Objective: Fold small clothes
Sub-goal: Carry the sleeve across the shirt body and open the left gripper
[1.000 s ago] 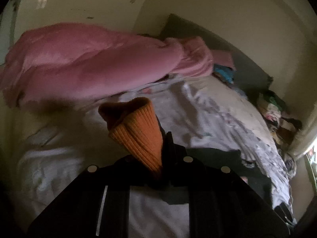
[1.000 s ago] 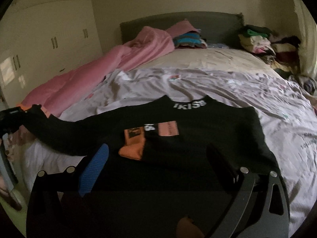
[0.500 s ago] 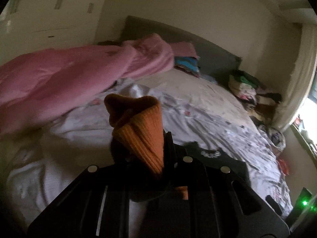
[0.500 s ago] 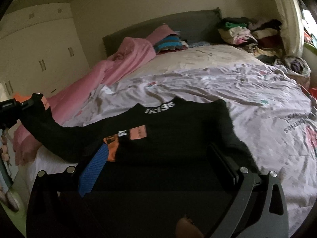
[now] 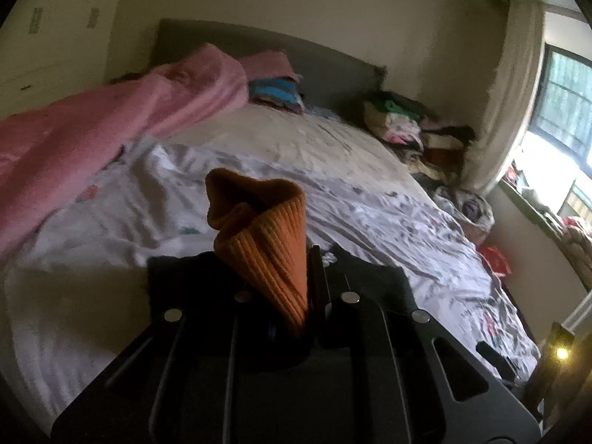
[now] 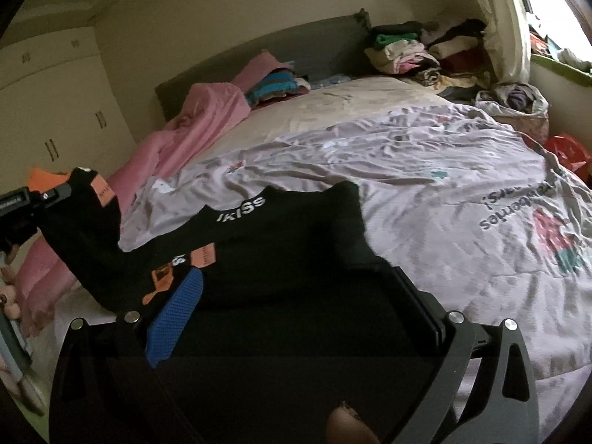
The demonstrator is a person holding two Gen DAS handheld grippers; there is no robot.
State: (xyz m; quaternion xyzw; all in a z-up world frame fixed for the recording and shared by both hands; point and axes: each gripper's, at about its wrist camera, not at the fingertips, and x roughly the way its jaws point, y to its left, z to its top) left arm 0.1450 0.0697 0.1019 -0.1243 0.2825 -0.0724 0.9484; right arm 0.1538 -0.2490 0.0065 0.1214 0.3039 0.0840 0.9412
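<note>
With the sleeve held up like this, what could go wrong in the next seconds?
1. The left gripper pinches only the orange ribbed cuff of the black sweater; the knit may slip out.
2. The right gripper stands open over the sweater and holds nothing, so the body could drag across the wrinkled printed sheet and lose its flat shape.

One black knit sweater with orange ribbed cuffs (image 6: 281, 244) is lying on one bed with a printed pale sheet (image 6: 462, 199); one rumpled pink blanket (image 6: 207, 118); two black two-finger grippers showing.
</note>
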